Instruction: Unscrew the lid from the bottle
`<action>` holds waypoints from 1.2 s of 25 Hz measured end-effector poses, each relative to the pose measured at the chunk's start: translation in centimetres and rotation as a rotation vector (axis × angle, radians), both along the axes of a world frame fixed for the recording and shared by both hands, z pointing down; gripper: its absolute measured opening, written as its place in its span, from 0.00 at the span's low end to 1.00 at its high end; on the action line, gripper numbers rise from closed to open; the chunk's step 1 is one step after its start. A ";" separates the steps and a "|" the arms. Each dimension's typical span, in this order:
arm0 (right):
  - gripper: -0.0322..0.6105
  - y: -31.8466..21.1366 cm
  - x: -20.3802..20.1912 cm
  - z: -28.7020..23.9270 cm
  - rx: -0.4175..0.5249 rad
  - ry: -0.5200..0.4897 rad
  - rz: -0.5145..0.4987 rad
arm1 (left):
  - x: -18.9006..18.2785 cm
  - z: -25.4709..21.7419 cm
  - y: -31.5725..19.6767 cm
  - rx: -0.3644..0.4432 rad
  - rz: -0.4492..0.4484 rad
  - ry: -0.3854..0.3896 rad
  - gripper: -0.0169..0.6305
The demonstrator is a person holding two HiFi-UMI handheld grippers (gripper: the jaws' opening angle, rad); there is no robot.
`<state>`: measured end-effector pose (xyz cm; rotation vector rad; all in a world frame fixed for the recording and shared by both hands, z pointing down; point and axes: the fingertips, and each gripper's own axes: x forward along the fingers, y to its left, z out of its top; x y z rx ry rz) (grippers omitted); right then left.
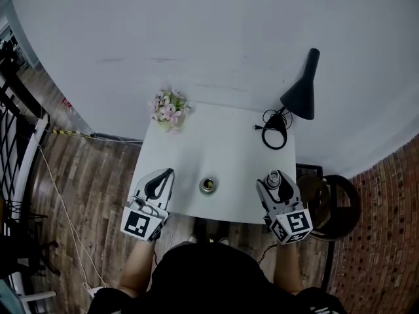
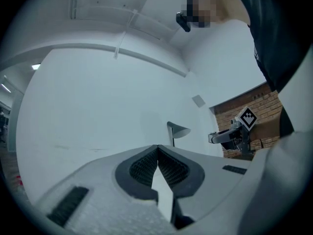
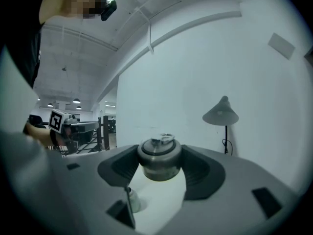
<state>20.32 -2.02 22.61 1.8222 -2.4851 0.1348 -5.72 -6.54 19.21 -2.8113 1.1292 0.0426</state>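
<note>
We hold both tongs over table [image 1: 222,142] near edge, that edge just behind them. Bare white top stretches ahead of tongs. Flowers [image 1: 169,107] at far edge ahead of left gripper [image 1: 167,174]. Coiled cable [image 1: 275,135] and black lamp [image 1: 302,87] ahead of right gripper [image 1: 275,175]. Plank floor [image 1: 98,175] past side edge, left of left gripper. Left jaws pressed together, nothing between. Right jaws wide, clamped on metal lid [image 3: 159,158]. Bottle [image 1: 208,186] upright between tongs, apart from both, mouth uncovered; we cannot tell contents.
</note>
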 end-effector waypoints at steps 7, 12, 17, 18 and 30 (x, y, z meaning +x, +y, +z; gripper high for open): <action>0.47 -0.9 -2.1 -0.7 0.029 0.104 -0.014 | -2.1 0.2 0.0 0.026 -0.035 -0.006 0.06; 0.47 -1.0 -3.3 -1.5 0.043 0.137 -0.030 | -1.8 0.4 0.3 0.021 -0.017 0.006 0.06; 0.47 -0.5 -4.1 -2.1 0.053 0.153 -0.044 | -1.5 0.9 0.9 0.004 -0.003 0.019 0.06; 0.47 -0.3 -4.2 -2.1 0.053 0.160 -0.043 | -1.5 1.1 1.0 -0.001 -0.001 0.018 0.06; 0.47 1.6 -3.8 -2.1 0.046 0.175 -0.016 | -0.4 1.1 2.5 -0.006 0.038 0.013 0.06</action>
